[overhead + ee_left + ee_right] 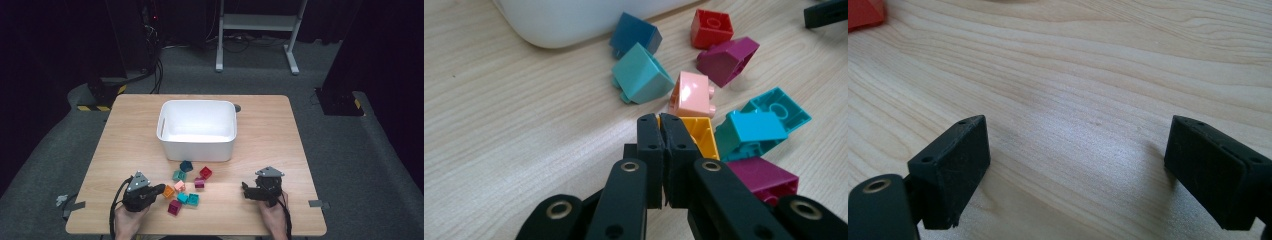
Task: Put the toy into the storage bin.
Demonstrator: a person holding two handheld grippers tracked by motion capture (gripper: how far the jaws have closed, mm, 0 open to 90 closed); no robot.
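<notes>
Left gripper (663, 120) pinching the orange brick (700, 136) by its wall

The brick sits on the table (260, 130) in the pile before the white bin (197, 127); looks light, stiff, slick plastic, so the thin wall seems the best spot. Left jaws are together on that wall, I think. Right gripper (1075, 165) is wide apart over bare wood

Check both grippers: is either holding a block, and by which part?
The left gripper is shut at the yellow block's near edge; whether it pinches a wall cannot be told. The right gripper is open over bare table, holding nothing.
</notes>
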